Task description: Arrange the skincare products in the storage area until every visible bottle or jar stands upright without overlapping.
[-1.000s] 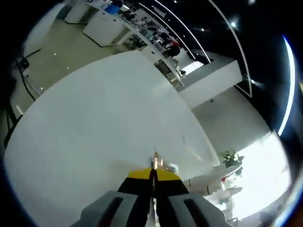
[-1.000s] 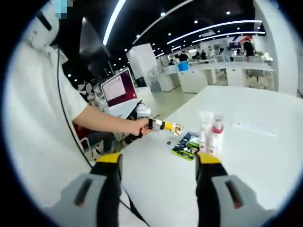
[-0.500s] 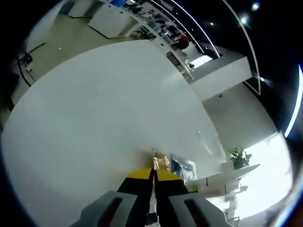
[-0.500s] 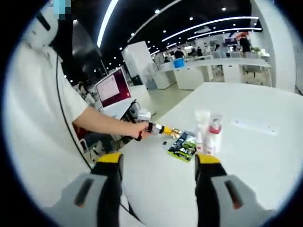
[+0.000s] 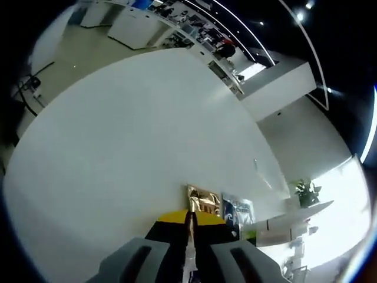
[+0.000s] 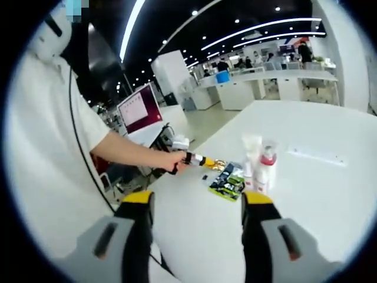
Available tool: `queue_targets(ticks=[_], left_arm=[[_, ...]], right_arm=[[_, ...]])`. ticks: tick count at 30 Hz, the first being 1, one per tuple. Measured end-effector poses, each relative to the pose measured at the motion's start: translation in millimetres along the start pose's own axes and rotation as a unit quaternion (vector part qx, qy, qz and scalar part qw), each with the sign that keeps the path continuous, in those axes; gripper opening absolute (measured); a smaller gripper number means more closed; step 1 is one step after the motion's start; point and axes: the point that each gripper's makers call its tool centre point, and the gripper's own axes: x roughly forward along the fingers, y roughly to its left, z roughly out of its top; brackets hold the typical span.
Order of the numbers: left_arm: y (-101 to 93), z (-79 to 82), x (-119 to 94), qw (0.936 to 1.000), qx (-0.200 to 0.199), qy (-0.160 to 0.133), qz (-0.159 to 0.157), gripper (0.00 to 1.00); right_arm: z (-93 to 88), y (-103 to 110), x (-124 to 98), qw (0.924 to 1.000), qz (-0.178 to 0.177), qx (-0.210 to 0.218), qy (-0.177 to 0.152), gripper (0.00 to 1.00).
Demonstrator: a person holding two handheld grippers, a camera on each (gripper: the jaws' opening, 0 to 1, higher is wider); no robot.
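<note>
On the white table [image 6: 306, 194] stand two upright containers close together: a white tube [image 6: 252, 150] and a white bottle with a red collar [image 6: 269, 166]. Beside them lies a heap of flat sachets [image 6: 227, 181], green and dark blue. A hand holds my left gripper [image 6: 205, 160] at the heap's edge, its tips at a gold sachet [image 6: 219, 163]. In the left gripper view the jaws are shut [image 5: 189, 217]; the gold sachet [image 5: 204, 200] and a blue sachet [image 5: 237, 210] lie just beyond them. Whether the gold one is pinched I cannot tell. My right gripper [image 6: 197, 203] is open, empty, short of the heap.
A person in a white shirt [image 6: 53, 147] fills the left of the right gripper view, arm stretched over the table edge. A monitor with a red screen [image 6: 140, 107] stands behind. A thin pale strip [image 6: 315, 154] lies on the table past the bottles. White counters [image 5: 141, 26] stand beyond.
The left gripper view has shifted: the gold sachet looks larger and the blue sachet has come into sight beside it. The right gripper view is almost unchanged.
</note>
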Motion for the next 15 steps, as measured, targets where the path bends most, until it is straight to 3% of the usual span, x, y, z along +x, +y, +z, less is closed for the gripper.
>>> queue_targets(ticks=[11,15], left_arm=[[-0.6,1.6,-10,0.9998,0.013,-0.004,0.017,0.12],[-0.8,12.5,-16,0.9976,0.053,-0.029,0.034,0.19]], right_arm=[[-3.8,5,-7,0.9999,-0.003,0.006,-0.012,0.61],[-7.6,8,-10,0.9998,-0.005,0.011,-0.015,0.61]])
